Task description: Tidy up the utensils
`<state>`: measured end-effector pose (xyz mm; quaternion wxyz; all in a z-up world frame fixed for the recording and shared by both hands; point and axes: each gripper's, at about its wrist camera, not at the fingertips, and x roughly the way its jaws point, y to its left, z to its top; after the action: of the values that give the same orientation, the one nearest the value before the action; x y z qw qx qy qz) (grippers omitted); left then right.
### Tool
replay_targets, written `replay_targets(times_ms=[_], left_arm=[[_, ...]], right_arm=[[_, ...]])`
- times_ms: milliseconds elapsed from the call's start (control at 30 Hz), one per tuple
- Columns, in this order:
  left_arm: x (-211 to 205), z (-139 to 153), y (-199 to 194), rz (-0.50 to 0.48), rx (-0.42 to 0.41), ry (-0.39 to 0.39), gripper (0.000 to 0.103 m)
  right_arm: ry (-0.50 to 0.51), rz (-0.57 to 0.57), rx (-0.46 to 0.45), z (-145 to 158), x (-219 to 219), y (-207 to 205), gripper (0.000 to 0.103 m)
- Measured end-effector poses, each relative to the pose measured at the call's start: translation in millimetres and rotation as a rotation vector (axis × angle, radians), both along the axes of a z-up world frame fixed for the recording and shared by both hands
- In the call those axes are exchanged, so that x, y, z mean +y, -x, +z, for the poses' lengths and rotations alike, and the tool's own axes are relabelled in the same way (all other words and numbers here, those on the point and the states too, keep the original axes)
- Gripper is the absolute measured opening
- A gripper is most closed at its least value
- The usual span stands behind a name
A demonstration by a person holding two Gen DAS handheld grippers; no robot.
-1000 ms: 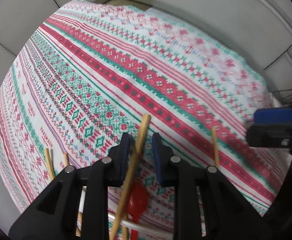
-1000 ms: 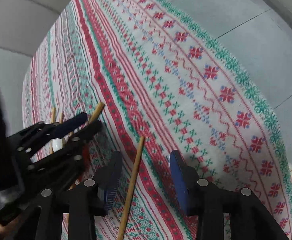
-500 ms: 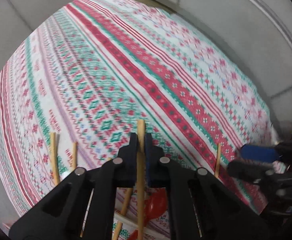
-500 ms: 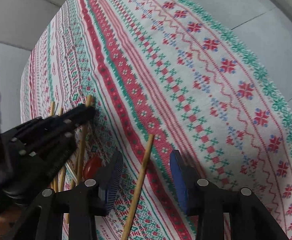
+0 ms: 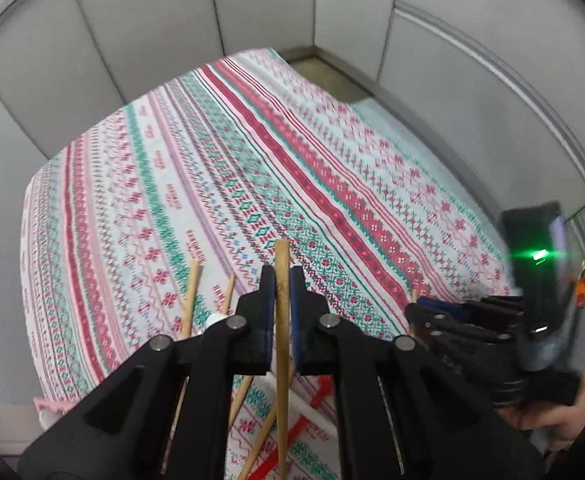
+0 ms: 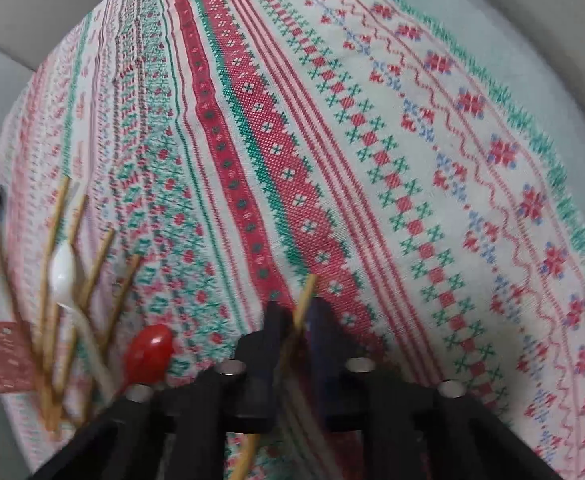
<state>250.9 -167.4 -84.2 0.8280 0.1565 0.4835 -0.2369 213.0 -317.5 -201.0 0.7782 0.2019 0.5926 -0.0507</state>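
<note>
Left wrist view: the left gripper (image 5: 279, 280) pinches a wooden chopstick (image 5: 281, 320) upright between its blue pads above the patterned tablecloth (image 5: 212, 168) — best kept clamped and lifted straight, clear of the loose chopsticks (image 5: 190, 300) lying just left. Right wrist view: the right gripper (image 6: 298, 312), jaws just closing, nips a second chopstick (image 6: 305, 298) near its far tip — a firmer hold seems wise — while a red spoon (image 6: 148, 354) and white spoon (image 6: 62, 276) lie in the pile at near left.

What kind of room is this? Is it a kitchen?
Probably not a kitchen. It looks like an office cubicle made into a recording spot: grey partition panels wall in a table under a patterned tablecloth, with chopsticks and plastic spoons scattered on it for sorting.
</note>
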Motion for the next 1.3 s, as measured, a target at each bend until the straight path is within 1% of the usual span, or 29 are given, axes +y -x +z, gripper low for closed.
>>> replay_targets(times_ms=[67, 133, 233, 300, 367, 533, 600, 767, 933, 1100, 1300], left_arm=[[10, 8, 7, 0.017, -0.012, 0.025, 0.008], [20, 16, 16, 0.031, -0.027, 0.053, 0.008], [36, 28, 31, 0.052, -0.055, 0.089, 0.008], [52, 38, 41, 0.070, -0.070, 0.124, 0.008], [66, 46, 47, 0.090, -0.085, 0.158, 0.008], [102, 70, 64, 0.141, -0.130, 0.274, 0.008], [113, 78, 72, 0.156, -0.159, 0.305, 0.008], [134, 91, 92, 0.189, -0.252, 0.333, 0.008], [158, 99, 101, 0.235, -0.297, 0.364, 0.008], [187, 118, 105, 0.282, -0.356, 0.435, 0.008], [209, 131, 102, 0.324, -0.430, 0.490, 0.008]], right_arm=[[0.046, 0.029, -0.015, 0, 8, 1, 0.009], [0.067, 0.049, -0.028, 0, 12, 2, 0.007], [0.000, 0.055, -0.050, 0, 8, 0, 0.004], [-0.028, 0.058, -0.084, 7, 9, 2, 0.004], [-0.034, 0.073, -0.126, 21, 12, 6, 0.004], [-0.034, 0.122, -0.243, 61, 23, 25, 0.004], [-0.013, 0.157, -0.302, 80, 32, 33, 0.004], [0.046, 0.219, -0.393, 111, 53, 48, 0.004], [0.078, 0.236, -0.467, 137, 63, 65, 0.004], [0.063, 0.227, -0.541, 163, 66, 68, 0.003], [0.043, 0.220, -0.618, 187, 75, 64, 0.003]])
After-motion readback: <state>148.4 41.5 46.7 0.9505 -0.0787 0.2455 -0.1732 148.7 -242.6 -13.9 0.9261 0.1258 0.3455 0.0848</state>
